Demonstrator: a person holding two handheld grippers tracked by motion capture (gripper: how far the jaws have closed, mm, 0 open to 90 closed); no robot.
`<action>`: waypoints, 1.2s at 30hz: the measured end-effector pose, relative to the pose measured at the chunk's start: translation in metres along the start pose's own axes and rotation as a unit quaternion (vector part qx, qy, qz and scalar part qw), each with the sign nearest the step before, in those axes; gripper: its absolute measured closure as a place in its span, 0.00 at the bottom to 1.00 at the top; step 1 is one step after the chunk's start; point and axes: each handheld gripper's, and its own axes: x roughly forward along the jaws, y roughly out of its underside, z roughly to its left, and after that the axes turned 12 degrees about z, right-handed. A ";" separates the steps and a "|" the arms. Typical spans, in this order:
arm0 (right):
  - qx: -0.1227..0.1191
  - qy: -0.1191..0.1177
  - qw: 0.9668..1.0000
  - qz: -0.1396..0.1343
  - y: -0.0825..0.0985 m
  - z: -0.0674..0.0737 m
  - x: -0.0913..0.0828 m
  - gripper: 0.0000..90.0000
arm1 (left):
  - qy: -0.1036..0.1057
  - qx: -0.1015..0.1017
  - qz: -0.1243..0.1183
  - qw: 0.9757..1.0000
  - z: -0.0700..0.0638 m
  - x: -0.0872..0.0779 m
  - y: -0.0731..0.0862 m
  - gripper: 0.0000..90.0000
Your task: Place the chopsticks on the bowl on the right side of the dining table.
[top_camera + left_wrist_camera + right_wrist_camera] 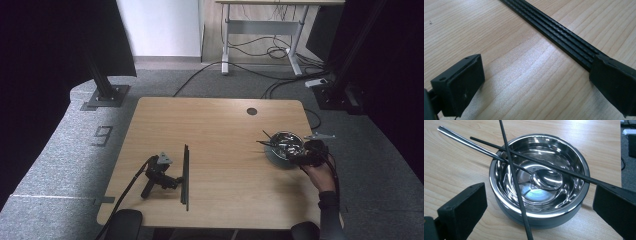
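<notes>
- The right tool (537, 202) stands wide open with nothing gripped, its jaws on either side of a steel bowl (574, 202) near the counter's (220, 125) right edge.
- In the bowl lie a spoon (546, 178) and two thin black chopsticks (515, 180), crossed over the rim.
- The chopsticks look light, stiff and slippery; take one where it overhangs the rim.
- The polished bowl would probably slide if nudged.
- The left tool (536, 82) rests released on the counter near the front left corner; its far jaw may touch a ribbed black strip (564, 37), though that is hard to tell.
</notes>
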 end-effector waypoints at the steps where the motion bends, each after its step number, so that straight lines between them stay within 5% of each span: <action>1: 0.002 0.002 1.000 0.001 0.001 -0.001 0.001 0.00 | 0.000 0.000 0.000 1.000 0.000 0.000 0.000 0.00; 11: 0.017 0.026 0.999 0.015 0.014 -0.013 0.010 0.00 | 0.000 0.000 0.000 1.000 0.000 0.000 0.000 0.00; 36: 0.004 0.006 0.999 0.032 0.023 -0.016 0.011 0.00 | 0.000 0.000 0.000 1.000 0.000 0.000 0.000 0.00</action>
